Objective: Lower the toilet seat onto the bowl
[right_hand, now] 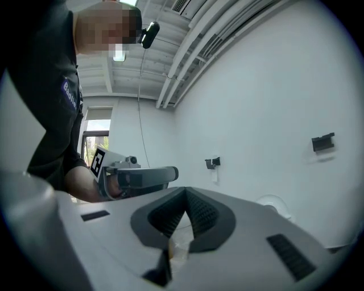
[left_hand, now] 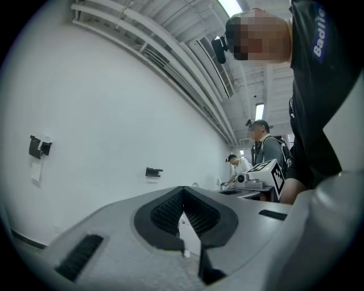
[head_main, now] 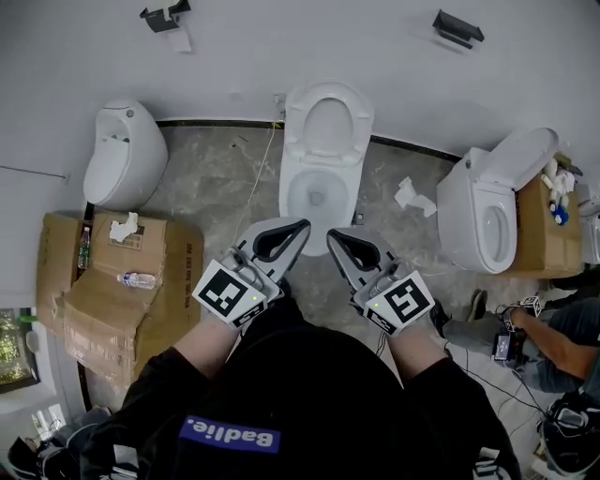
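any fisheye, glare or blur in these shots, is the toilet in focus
Head view: even soft light, the middle toilet sharp. Left gripper view: strong fisheye, dark corners, ceiling lamp glaring. Right gripper view: same fisheye, window bright.

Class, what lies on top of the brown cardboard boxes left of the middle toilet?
A clear plastic water bottle lying on its side and a crumpled white paper. The brown cardboard boxes hide whatever is inside them.
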